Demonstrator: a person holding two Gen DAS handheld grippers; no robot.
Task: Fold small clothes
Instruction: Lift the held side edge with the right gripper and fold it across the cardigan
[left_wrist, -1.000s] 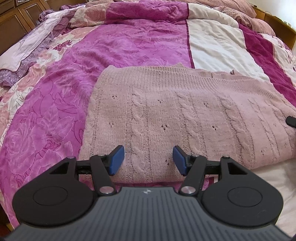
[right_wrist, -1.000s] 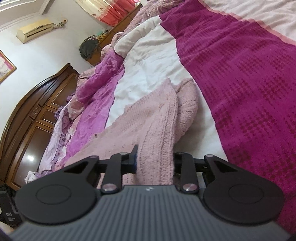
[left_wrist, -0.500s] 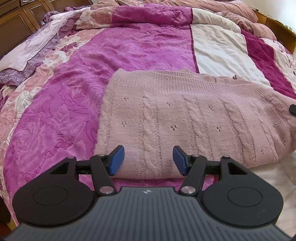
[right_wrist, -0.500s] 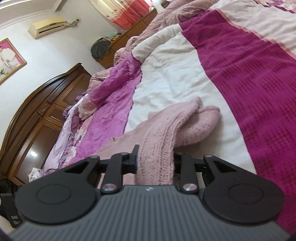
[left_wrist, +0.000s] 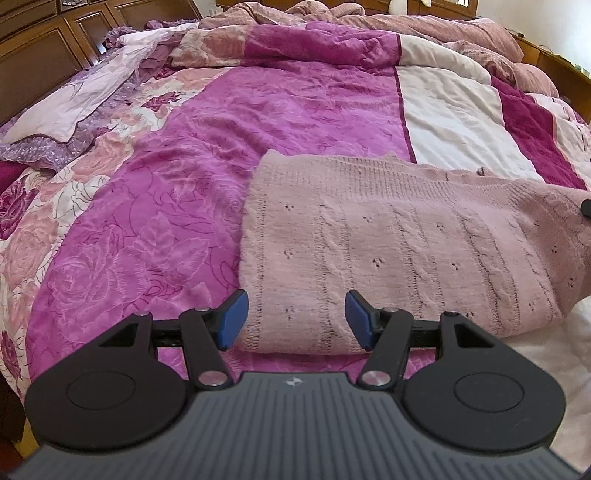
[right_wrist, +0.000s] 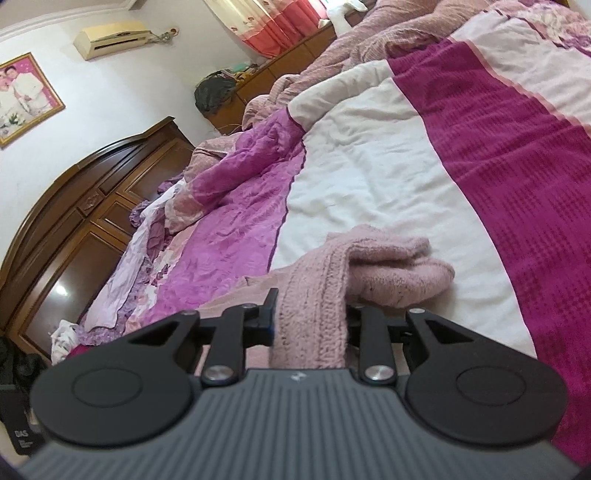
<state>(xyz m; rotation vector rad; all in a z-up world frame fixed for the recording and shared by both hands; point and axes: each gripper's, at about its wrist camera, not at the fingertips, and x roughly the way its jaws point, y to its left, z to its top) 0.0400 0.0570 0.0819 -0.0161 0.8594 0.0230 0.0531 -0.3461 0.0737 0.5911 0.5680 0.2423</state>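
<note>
A: What changed over the last second?
B: The right tool (right_wrist: 309, 317), clamped on a bunch of the pink sweater (left_wrist: 399, 251), has carried it further along the bed (right_wrist: 369, 177); the bunch has sagged lower in frame.
A: The left tool (left_wrist: 295, 317)?
B: Wide apart, empty, now at the sweater's lower-left corner. I judge a fold is underway.

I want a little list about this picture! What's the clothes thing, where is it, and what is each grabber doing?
clothing: pink knitted sweater
where: lying on the purple flowery bedspread
left gripper: open, empty, at the sweater's near edge
right gripper: shut on a bunched part of the sweater, lifted off the bed
sleeve end: rumpled on the white stripe beyond the right gripper
folding: not finished
behind bed: wooden cabinet, framed photo
</note>
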